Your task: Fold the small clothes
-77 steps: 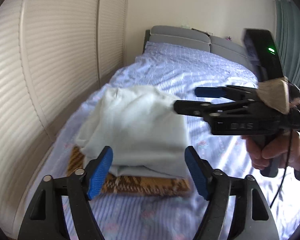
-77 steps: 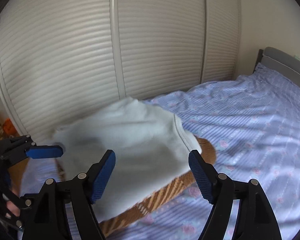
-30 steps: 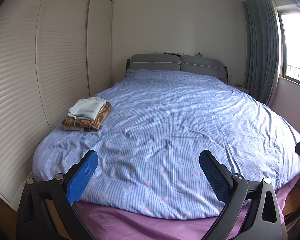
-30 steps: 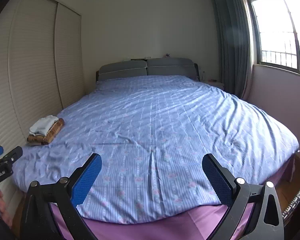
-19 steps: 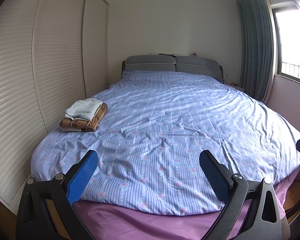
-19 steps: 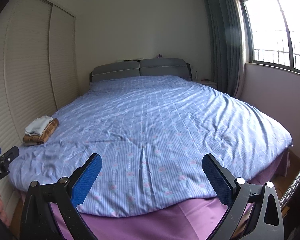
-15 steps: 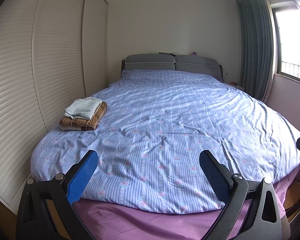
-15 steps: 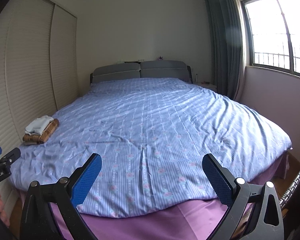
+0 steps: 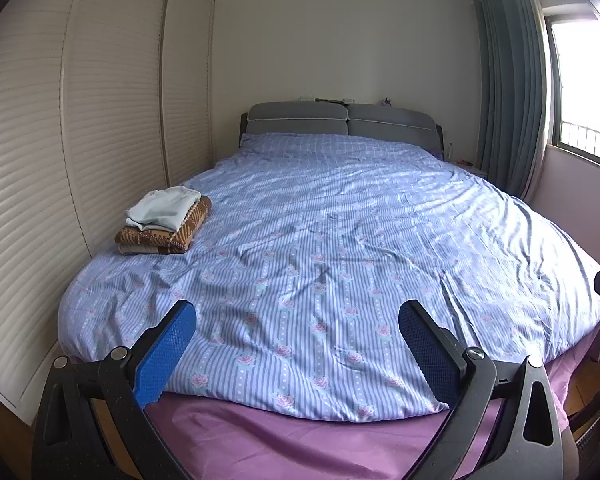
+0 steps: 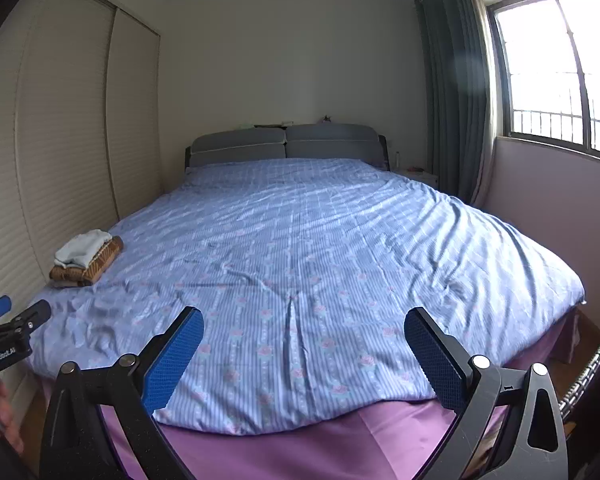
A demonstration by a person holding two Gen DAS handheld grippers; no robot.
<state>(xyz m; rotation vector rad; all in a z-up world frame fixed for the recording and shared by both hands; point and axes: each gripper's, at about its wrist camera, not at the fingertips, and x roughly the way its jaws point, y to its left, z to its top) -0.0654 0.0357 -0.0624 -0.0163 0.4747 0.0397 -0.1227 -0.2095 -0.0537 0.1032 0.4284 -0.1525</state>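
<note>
A folded pale garment [image 9: 164, 208] lies on top of a folded brown patterned garment [image 9: 168, 234], stacked at the left edge of the bed; the stack also shows in the right wrist view [image 10: 85, 258]. My left gripper [image 9: 296, 344] is open and empty, held off the foot of the bed, far from the stack. My right gripper [image 10: 304, 344] is open and empty, also beyond the foot of the bed. The left gripper's fingertips [image 10: 4, 312] show at the left edge of the right wrist view.
The bed has a blue striped floral cover [image 9: 340, 240] over a purple sheet [image 9: 300, 440], with a grey headboard [image 9: 340, 120]. White slatted wardrobe doors [image 9: 60, 160] stand along the left. Curtains [image 10: 452, 100] and a window [image 10: 560, 72] are on the right.
Both grippers have let go of the pale garment, which now rests on the brown one, and have drawn back from the stack to beyond the foot of the bed. Little motion in the last half second.
</note>
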